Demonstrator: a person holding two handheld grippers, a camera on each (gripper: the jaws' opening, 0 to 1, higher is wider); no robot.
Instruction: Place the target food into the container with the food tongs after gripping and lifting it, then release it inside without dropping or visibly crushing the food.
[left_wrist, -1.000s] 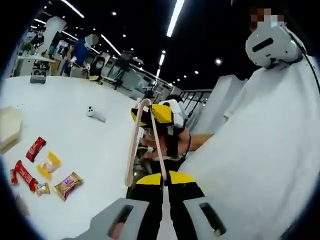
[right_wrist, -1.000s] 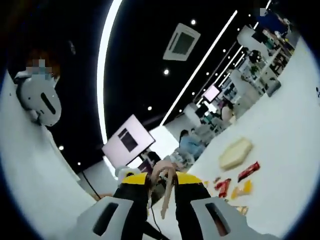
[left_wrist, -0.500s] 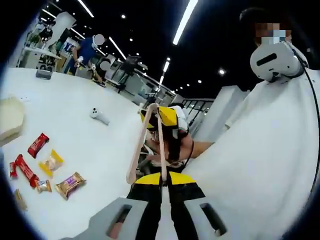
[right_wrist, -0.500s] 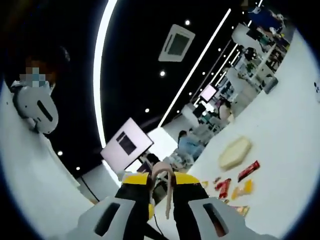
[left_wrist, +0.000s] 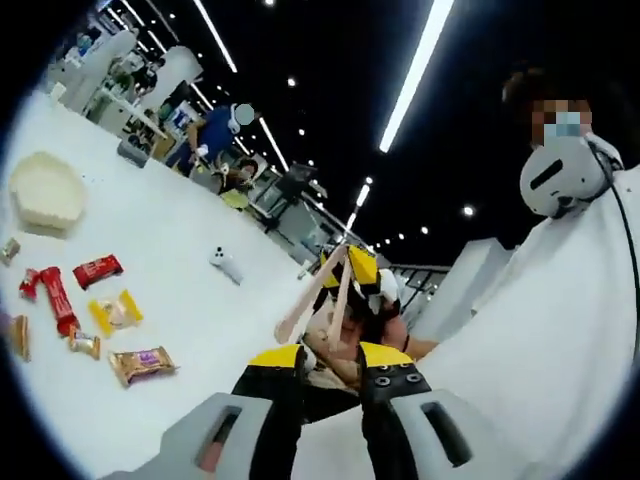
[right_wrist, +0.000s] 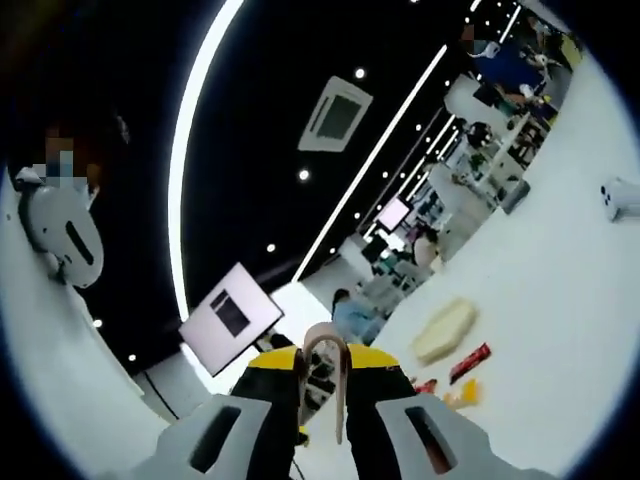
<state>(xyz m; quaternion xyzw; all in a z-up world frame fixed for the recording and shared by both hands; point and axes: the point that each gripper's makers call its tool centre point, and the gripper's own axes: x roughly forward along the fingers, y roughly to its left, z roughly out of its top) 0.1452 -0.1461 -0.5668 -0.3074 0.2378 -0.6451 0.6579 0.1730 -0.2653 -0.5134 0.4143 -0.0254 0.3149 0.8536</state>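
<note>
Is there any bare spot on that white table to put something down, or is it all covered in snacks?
Plenty. The white table is bare between the small white device and the wrapped snacks, and from the brown-wrapped bar toward the tongs. It is crowded at the left edge: red wrappers, a yellow packet, with the cream scalloped container beyond them.

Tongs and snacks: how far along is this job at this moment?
Nothing is placed yet. The snacks lie on the table, apart from the container. In hand: the tongs, held up between the jaws of the left gripper, carrying nothing. Gripping, lifting and releasing remain.
</note>
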